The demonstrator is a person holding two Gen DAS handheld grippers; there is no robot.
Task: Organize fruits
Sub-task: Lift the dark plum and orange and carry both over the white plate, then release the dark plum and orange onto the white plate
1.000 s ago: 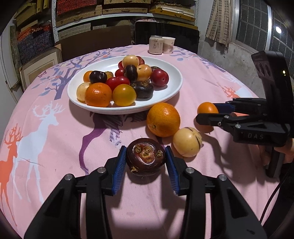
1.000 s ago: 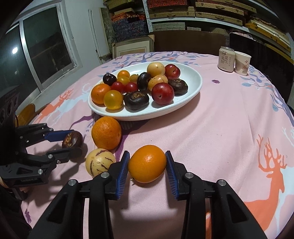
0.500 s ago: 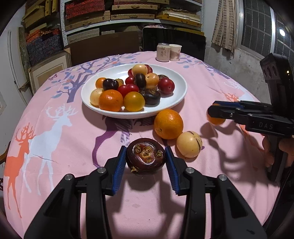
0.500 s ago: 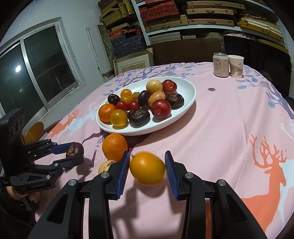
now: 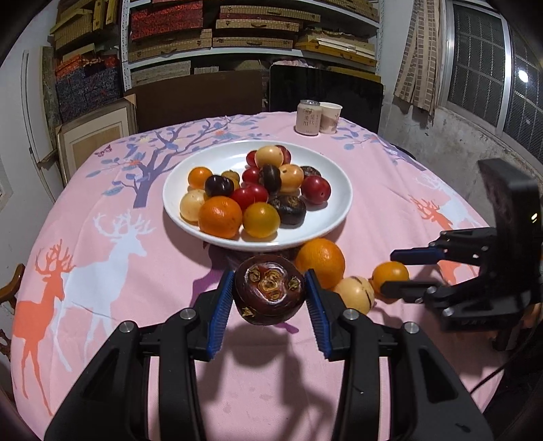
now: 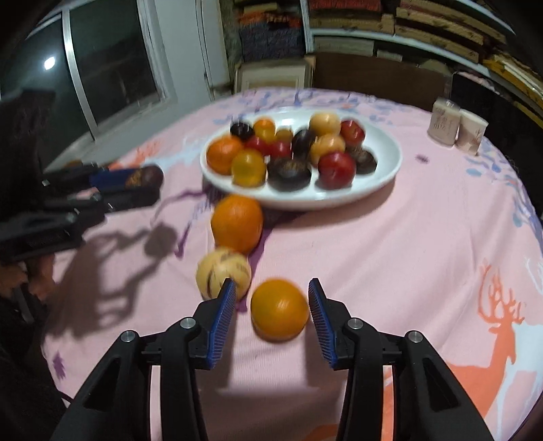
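We held the mangosteen (image 5: 269,294) pinched in our left gripper (image 5: 269,298), lifted just short of the plate (image 5: 336,217); our right gripper (image 6: 271,307) had just been opening, the small orange (image 6: 279,308) loose between its jaws, farther from the plate.

shelves (image 5: 251,30) w/ boxes | barred window (image 5: 488,64) | dark chair (image 5: 325,91) | white wall (image 5: 13,112)

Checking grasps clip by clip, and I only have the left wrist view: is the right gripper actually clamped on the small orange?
Observer: No. In the right wrist view the right gripper has jaws that have just been opening; the small orange sits between them with a gap at one pad.
Operator: And the pale fruit beside it, is its skin plain?
Observer: No, the side facing the right camera shows several dark stripes.
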